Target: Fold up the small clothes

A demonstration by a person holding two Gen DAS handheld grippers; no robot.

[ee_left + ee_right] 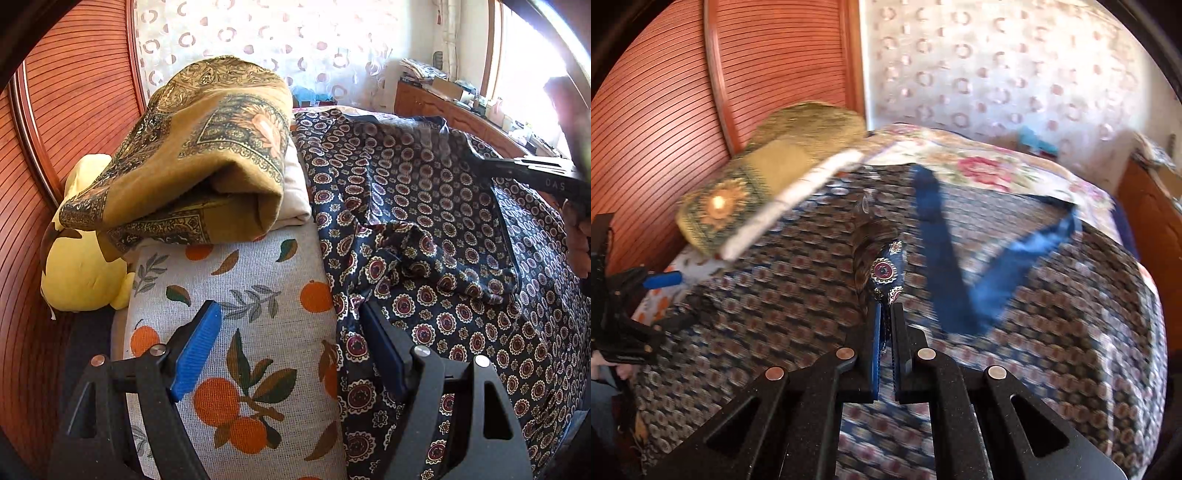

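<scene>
Pinching a fold of the patterned garment (886, 273), right gripper (885, 314) fingers (left gripper (291, 325) fingers wide, empty).

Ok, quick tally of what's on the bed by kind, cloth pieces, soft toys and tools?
Cloth pieces: 3, namely navy medallion-print garment, mustard patterned blanket, orange-print cover
Yellow plush toy: 1
Tools: 2, left tool open, right tool pinching the garment
Total: 6
</scene>
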